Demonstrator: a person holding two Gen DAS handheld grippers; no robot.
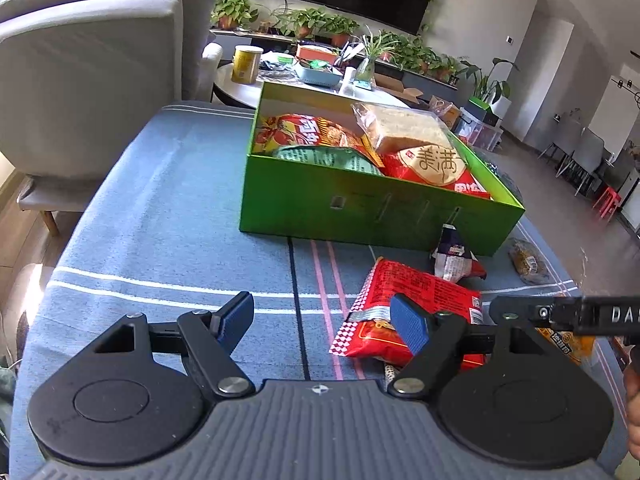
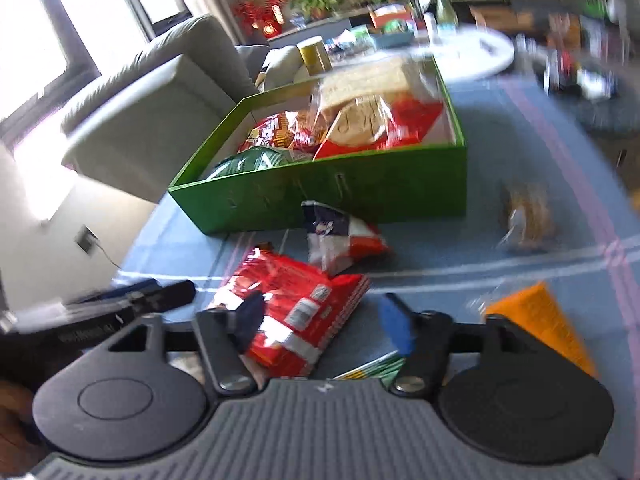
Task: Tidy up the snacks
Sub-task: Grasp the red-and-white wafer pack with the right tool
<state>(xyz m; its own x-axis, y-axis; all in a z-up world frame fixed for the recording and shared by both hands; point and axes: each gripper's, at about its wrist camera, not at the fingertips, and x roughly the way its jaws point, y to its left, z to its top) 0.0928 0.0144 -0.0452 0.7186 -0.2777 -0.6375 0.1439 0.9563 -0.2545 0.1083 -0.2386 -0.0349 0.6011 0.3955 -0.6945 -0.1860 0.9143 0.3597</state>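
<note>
While several packets already fill the open green cardboard box (image 1: 372,204) ahead of the wide-open, empty left gripper (image 1: 324,320), a flat red foil snack bag (image 1: 416,300) lies by its right finger, long axis running toward the box.

From the right wrist, the right gripper (image 2: 324,324) also gapes empty over that bag's near end; an orange packet (image 2: 548,320) beside it waits, so sorting looks roughly half done.

light: bright daylight, blown-out window (image 2: 28,40) upper left
blur: right wrist view smeared, worst on the right
left wrist view: sharp
edges: fisheye bending, dark corners
</note>
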